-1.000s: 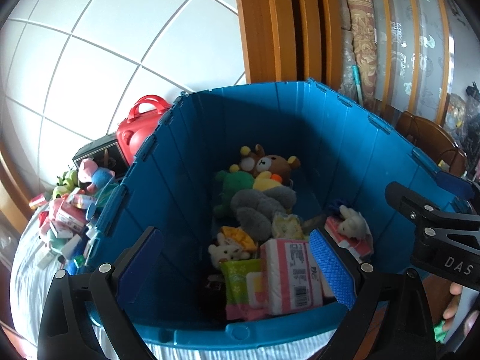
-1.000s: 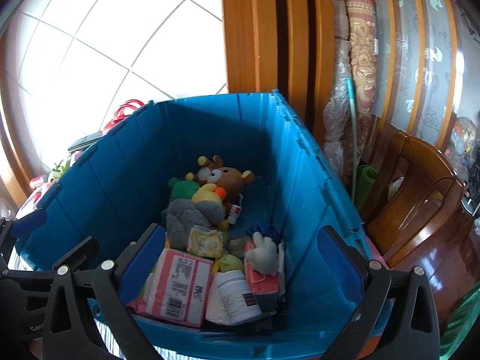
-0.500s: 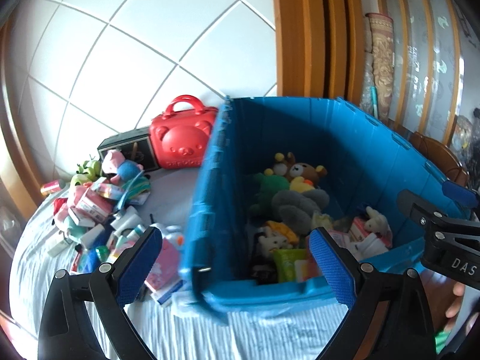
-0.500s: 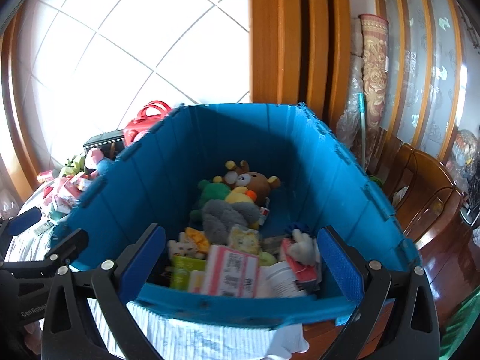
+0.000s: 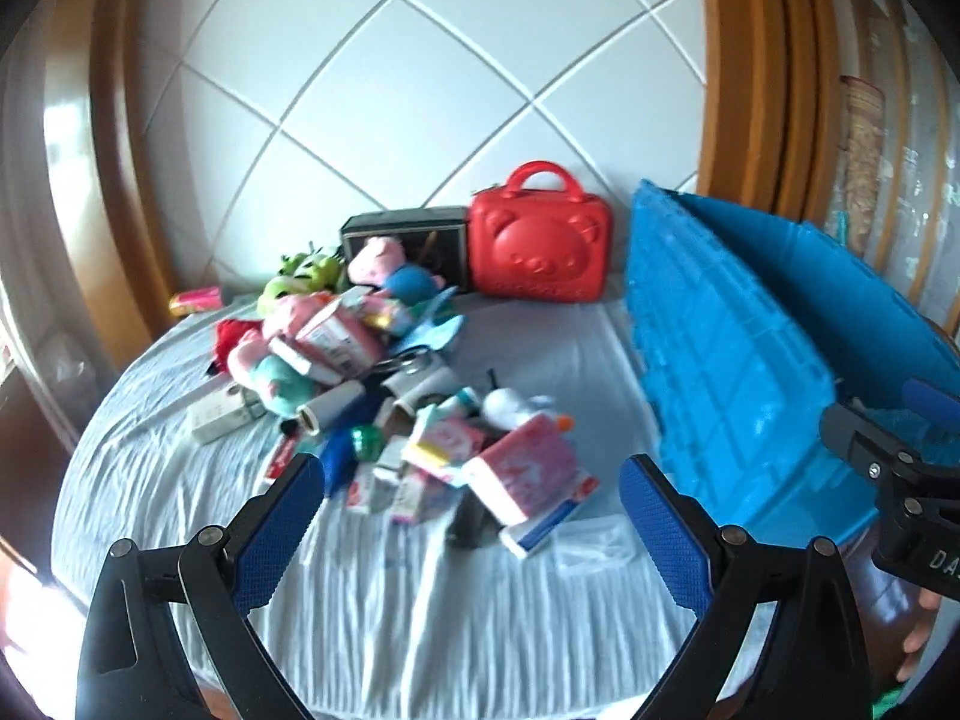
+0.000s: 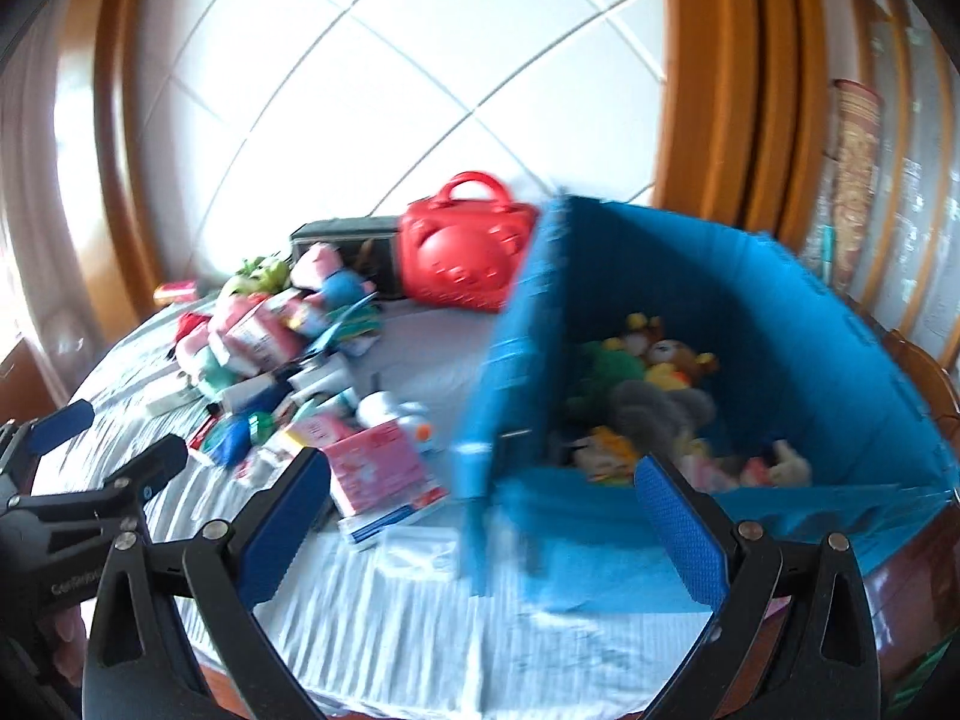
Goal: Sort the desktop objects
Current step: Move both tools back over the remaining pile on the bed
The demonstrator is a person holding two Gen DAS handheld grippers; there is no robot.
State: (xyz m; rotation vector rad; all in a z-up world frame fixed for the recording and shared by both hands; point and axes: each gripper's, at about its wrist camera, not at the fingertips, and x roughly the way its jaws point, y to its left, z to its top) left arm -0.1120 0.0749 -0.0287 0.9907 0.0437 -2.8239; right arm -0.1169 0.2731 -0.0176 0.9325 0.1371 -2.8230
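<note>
Both the left gripper and the right gripper are held side by side with jaws spread wide and nothing between their blue pads.

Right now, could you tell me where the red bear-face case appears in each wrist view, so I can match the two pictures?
Left wrist view: the red bear-face case stands upper centre, at the back of the table, between the dark box and the blue bin.
Right wrist view: the case sits left of centre, blurred, against the bin's far corner.
Shared landmark: the dark box directly left of the case.
</note>
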